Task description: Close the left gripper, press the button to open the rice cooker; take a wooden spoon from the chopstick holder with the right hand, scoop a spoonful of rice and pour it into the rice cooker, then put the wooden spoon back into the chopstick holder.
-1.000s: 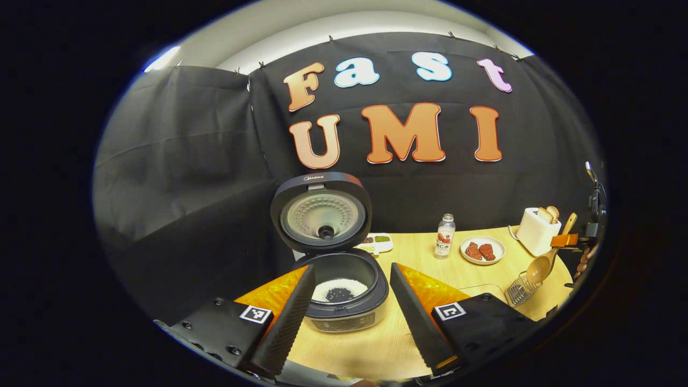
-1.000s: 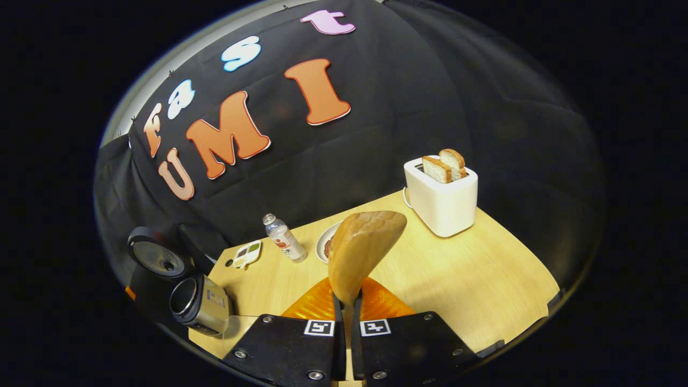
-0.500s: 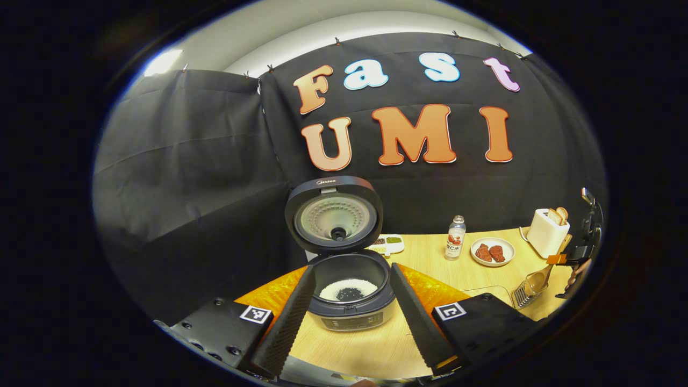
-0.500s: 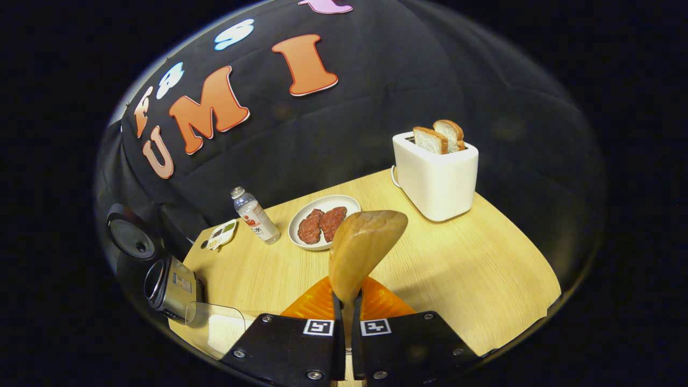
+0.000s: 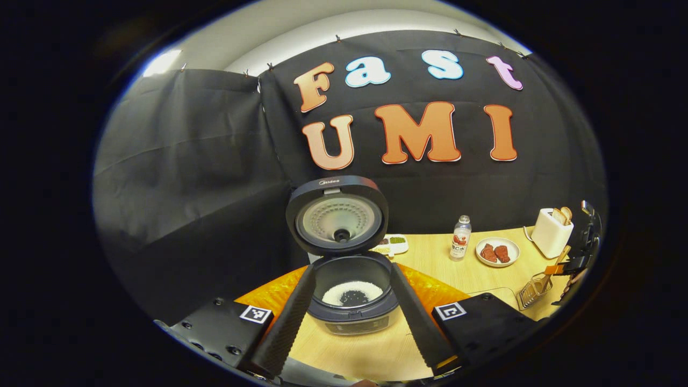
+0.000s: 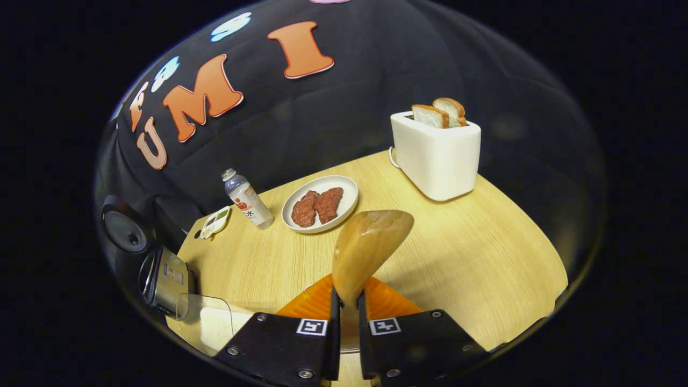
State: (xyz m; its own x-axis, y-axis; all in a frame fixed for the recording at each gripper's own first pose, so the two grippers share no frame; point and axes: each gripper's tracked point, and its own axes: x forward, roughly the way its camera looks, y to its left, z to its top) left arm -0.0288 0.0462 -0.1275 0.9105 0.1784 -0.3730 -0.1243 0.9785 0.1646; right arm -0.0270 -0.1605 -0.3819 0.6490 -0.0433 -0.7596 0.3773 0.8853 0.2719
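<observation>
Our right gripper (image 6: 345,301) clamps the wooden spoon (image 6: 367,244) low over the chopstick holder (image 5: 532,284); released off-centre, it could topple out. Our left gripper (image 5: 352,317) gapes before the open rice cooker (image 5: 352,301).

The rice cooker (image 5: 344,258) carries the brand "Midea" atop its raised lid.

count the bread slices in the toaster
2: both bread slices stand side by side in the slots of the white toaster at the table's far right; their lower parts are hidden.
</observation>
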